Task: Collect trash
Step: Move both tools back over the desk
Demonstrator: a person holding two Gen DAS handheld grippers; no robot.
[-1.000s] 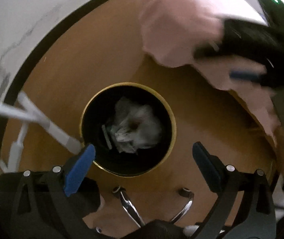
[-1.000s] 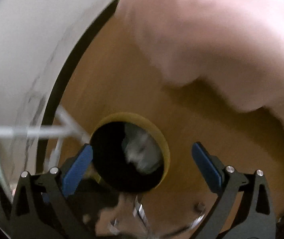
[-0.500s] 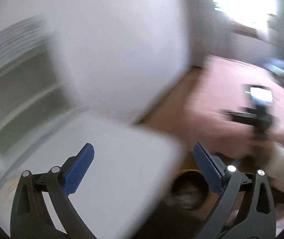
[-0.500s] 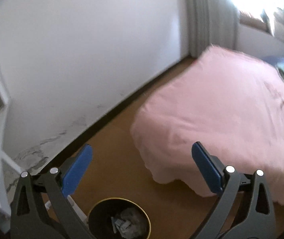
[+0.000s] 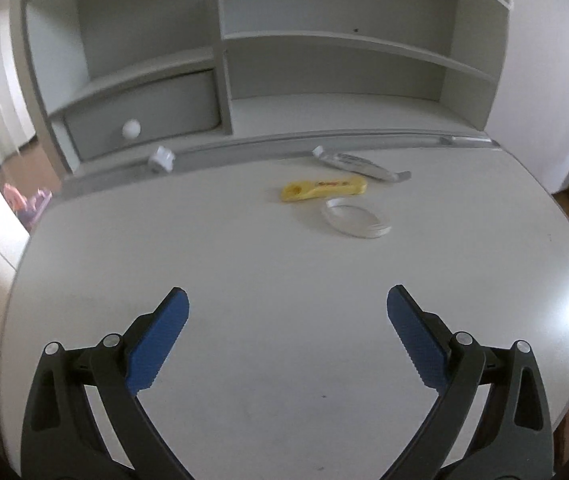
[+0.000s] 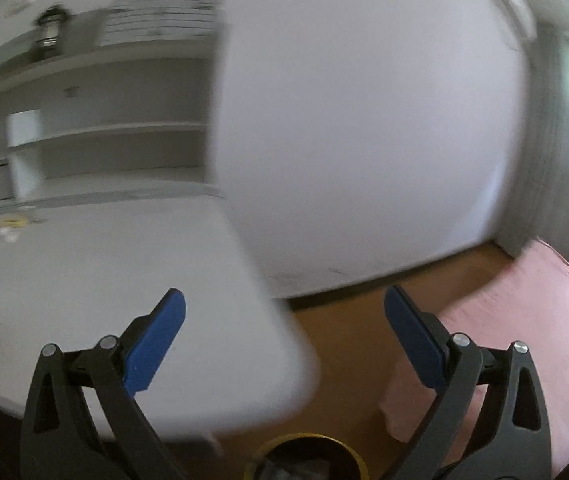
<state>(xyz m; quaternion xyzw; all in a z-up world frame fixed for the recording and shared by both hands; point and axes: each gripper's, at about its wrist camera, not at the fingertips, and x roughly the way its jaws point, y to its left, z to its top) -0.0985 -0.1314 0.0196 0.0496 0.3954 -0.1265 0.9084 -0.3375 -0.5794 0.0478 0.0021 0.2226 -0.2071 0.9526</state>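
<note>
Left gripper (image 5: 287, 332) swung from bin to desk (image 5: 244, 280), fingers (image 5: 158, 344) spread

bare near desk (image 5: 244, 280), litter (image 5: 322, 190) far side

One yellow wrapper (image 5: 323, 190), one silver tube (image 5: 358, 163), one white ring (image 5: 357, 222), one crumpled paper (image 5: 161, 159) (all on desk), one bin (image 6: 310, 456).

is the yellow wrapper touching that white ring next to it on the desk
Apart. In the left wrist view a thin strip of bare desk separates the yellow wrapper from the white ring just in front of it.
</note>
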